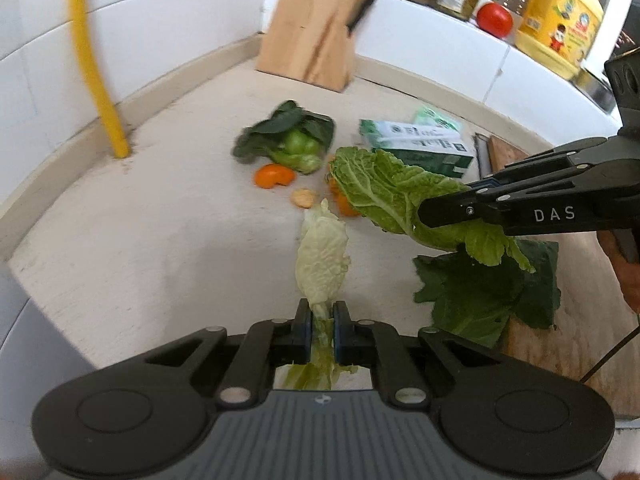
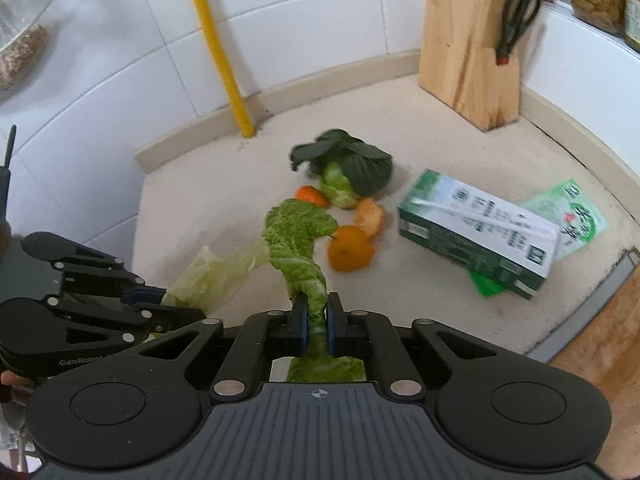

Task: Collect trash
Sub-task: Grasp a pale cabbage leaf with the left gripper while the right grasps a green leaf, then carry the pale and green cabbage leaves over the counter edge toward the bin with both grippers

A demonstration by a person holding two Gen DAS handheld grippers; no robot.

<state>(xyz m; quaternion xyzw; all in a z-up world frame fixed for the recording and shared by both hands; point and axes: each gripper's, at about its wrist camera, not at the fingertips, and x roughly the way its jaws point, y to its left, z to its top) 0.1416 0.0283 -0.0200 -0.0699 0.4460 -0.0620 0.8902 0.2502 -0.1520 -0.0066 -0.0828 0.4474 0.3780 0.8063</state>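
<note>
My left gripper is shut on a pale cabbage leaf, which sticks up from between the pads above the beige counter. My right gripper is shut on a bright green cabbage leaf. From the left wrist view, that right gripper reaches in from the right with its green leaf. From the right wrist view, the left gripper sits at the lower left with the pale leaf. Orange peels, a bok choy and a green-and-white carton lie on the counter.
A wooden knife block stands at the back, a yellow pipe runs up the tiled wall. A green wrapper lies behind the carton. A dark green leaf lies beside a wooden board. Jars, a tomato and an oil jug line the ledge.
</note>
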